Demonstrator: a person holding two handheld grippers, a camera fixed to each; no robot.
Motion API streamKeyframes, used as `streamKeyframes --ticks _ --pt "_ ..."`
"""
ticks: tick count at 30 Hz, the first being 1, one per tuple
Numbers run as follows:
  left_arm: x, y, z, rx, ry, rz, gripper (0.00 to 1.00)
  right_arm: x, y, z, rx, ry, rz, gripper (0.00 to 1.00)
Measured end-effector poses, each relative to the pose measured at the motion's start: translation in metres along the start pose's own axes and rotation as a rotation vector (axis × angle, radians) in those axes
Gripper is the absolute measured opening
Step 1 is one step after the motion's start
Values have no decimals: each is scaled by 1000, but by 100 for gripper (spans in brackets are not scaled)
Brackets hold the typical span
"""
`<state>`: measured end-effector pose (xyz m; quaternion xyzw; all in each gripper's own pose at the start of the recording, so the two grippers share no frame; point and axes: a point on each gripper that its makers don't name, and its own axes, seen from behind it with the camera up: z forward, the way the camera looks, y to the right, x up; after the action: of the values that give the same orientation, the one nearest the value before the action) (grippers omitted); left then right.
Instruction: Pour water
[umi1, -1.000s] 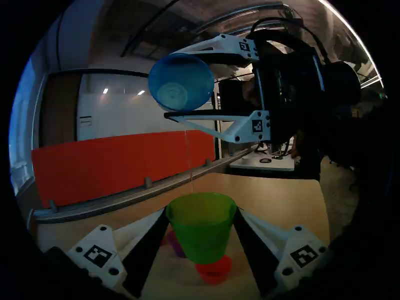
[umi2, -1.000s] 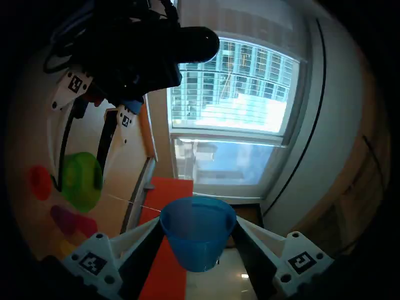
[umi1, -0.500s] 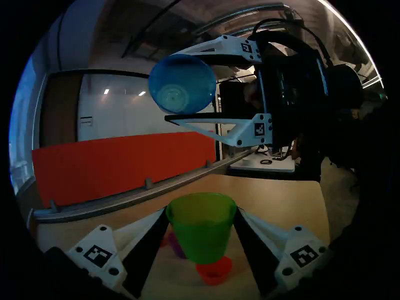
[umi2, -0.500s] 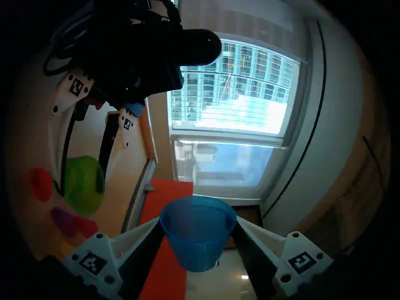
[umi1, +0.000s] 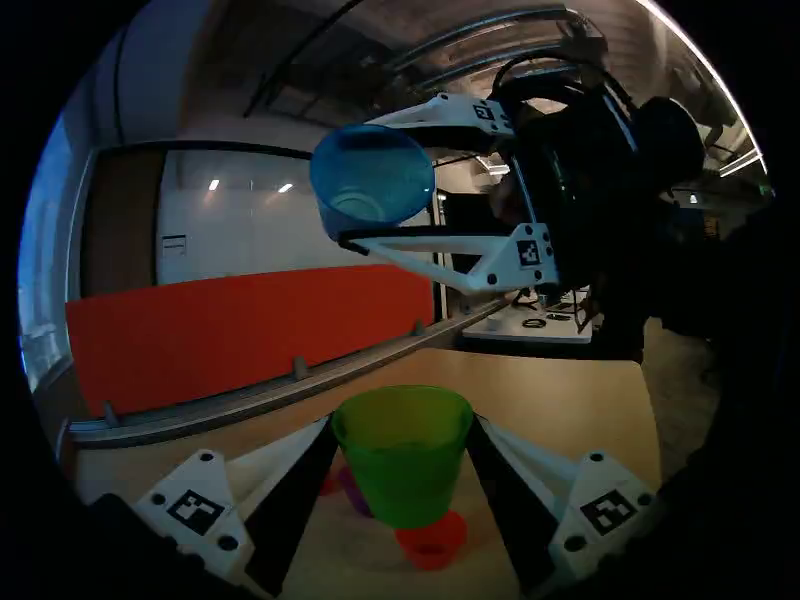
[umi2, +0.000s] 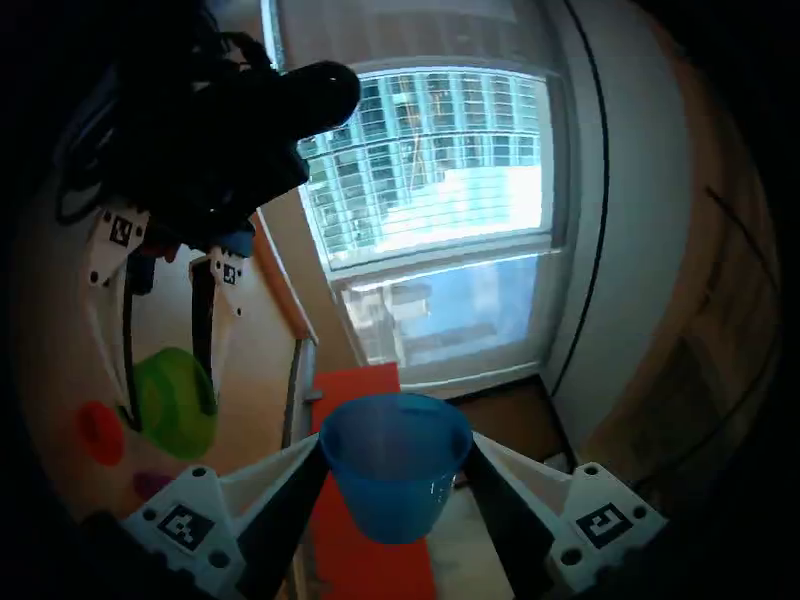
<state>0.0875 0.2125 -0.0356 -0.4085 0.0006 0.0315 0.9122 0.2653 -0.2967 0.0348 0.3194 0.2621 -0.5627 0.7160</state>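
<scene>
surface: wooden table (umi1: 560, 390), orange divider (umi1: 240, 325) behind.
left gripper (umi1: 402, 432): pinches green cup (umi1: 402, 475) upright, to receive.
right gripper (umi2: 396, 445): pinches blue cup (umi2: 395, 485), tilted above it, to pour.

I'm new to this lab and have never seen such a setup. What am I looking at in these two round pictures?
No robot: a person holds a two-finger gripper in each hand, each carrying a fisheye camera looking along its fingers. The left gripper view shows the left gripper clamped on a green cup above a wooden table, where a red piece and a purple piece lie. Higher up, the right gripper holds a blue cup tipped on its side. The right gripper view shows that same cup between its own fingers.
</scene>
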Motion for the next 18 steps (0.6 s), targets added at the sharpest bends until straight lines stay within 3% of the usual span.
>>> streamKeyframes --ticks 18 --pt "3 -4 -3 10 -1 11 88 1 -24 -20 25 0 513 89"
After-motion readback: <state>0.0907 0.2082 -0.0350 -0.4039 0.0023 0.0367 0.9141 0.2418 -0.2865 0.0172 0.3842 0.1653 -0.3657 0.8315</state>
